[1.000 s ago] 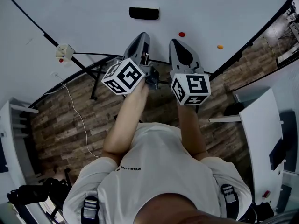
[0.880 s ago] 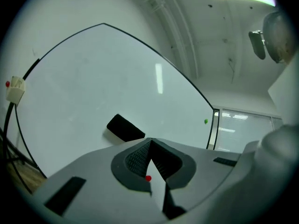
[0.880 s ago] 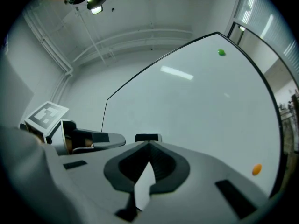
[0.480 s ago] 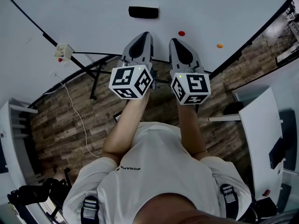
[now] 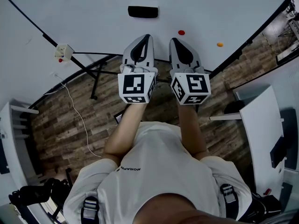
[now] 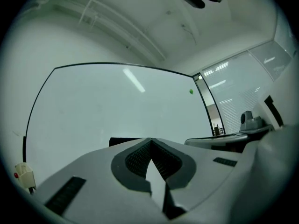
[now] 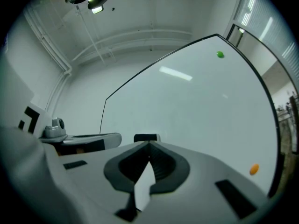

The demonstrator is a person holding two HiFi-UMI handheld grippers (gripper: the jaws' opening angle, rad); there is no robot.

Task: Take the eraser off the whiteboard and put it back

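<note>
Left gripper (image 5: 143,37), right gripper (image 5: 174,41): jaws pressed together, nothing between them. Held side by side, aimed at whiteboard (image 5: 84,13). Eraser (image 5: 143,12) on board ahead of left tips, touching neither gripper. Judgement: approach stage, grasp not begun, so jaws must part before taking eraser.

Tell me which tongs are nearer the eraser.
Left. The left tongs sit directly below the eraser in the head view; the right tongs are off to its right.

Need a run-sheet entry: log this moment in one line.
stage: before pickup | left gripper: shut, empty | right gripper: shut, empty | eraser: on whiteboard, untouched
</note>
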